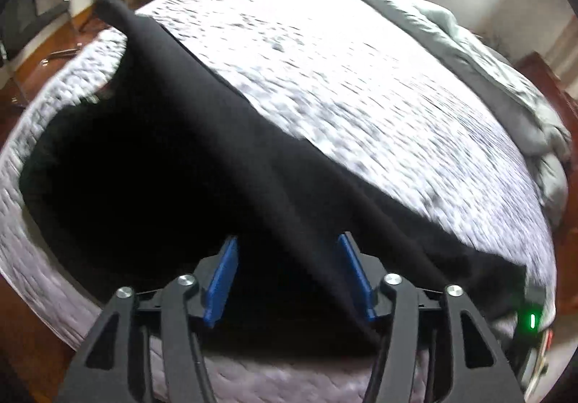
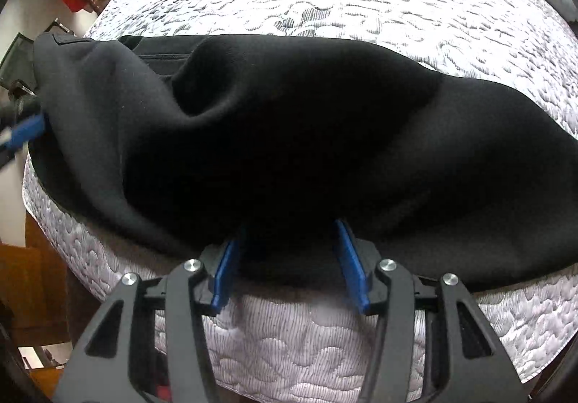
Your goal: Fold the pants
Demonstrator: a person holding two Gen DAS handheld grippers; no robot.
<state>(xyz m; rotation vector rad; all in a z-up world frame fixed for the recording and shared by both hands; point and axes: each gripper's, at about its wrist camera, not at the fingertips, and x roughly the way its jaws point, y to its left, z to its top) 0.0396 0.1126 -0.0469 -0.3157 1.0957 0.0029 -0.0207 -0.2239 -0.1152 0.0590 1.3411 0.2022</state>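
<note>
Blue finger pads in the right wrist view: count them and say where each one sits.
3. Two are on the right gripper: left pad, right pad, both at the black pants near edge. One blurred pad enters at the left edge; its partner may be hidden.

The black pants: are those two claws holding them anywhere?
Left gripper holds nothing; its jaws stand open over the pants. Right gripper straddles their near edge; whether it pinches cannot be told.

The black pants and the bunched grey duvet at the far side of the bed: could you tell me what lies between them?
Only bare quilted mattress lies between the black pants and the grey duvet, shown in the left wrist view.
</note>
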